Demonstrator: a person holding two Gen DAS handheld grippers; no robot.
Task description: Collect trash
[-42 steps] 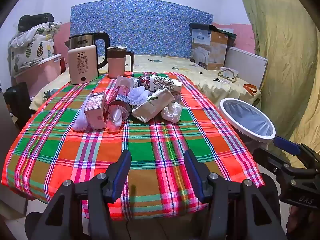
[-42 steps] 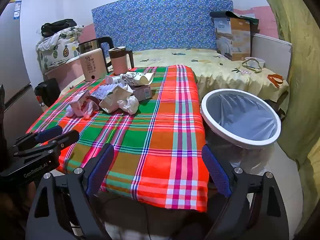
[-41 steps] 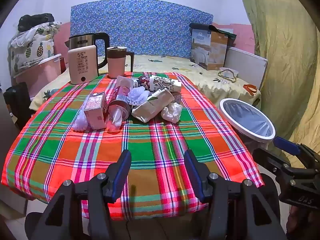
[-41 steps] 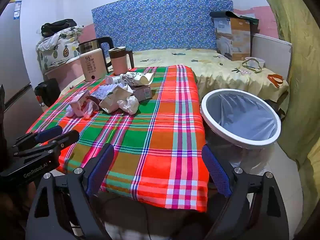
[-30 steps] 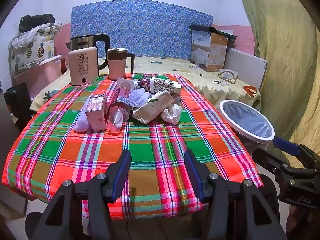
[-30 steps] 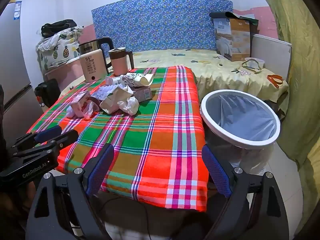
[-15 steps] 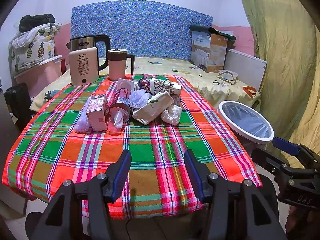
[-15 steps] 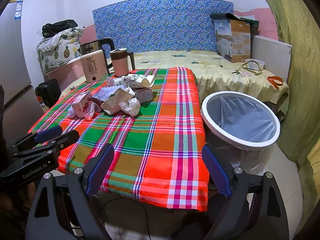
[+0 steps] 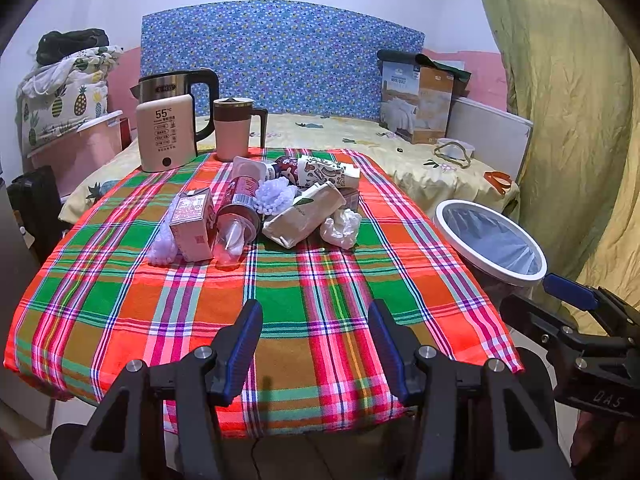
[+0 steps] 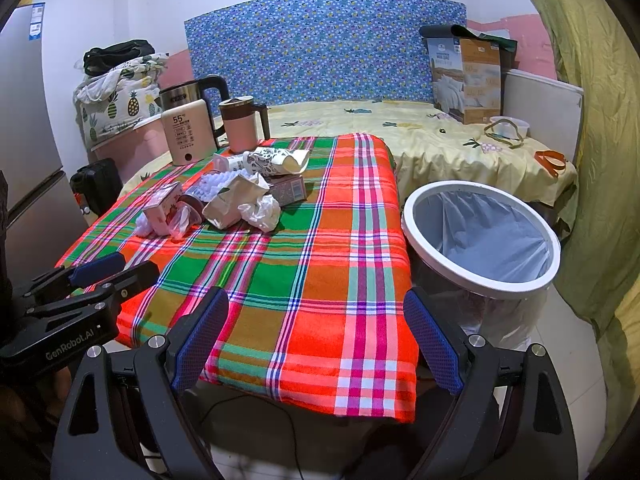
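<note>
A heap of trash lies mid-table on the plaid cloth [image 9: 280, 292]: a pink carton [image 9: 192, 226], a red can [image 9: 240, 204], a brown paper bag [image 9: 304, 214], a crumpled white tissue [image 9: 341, 229] and a patterned cup [image 9: 326, 172]. The same heap shows in the right wrist view, with the paper bag [image 10: 234, 196] and tissue [image 10: 262, 210]. A white-rimmed bin [image 10: 480, 236] with a grey liner stands on the floor right of the table; its rim [image 9: 490, 242] also shows in the left wrist view. My left gripper [image 9: 315, 322] and right gripper [image 10: 316, 316] both hang open and empty over the table's near edge.
A kettle [image 9: 176, 112], a beige 55° device [image 9: 165, 138] and a pink mug [image 9: 234, 128] stand at the table's far end. Behind is a bed with a yellow sheet [image 10: 440, 136] and a boxed quilt [image 10: 466, 80]. A green curtain [image 9: 568, 120] hangs at right.
Both grippers have drifted slightly back from the table; the scene sits a little lower and farther. Nothing was grasped or moved.
</note>
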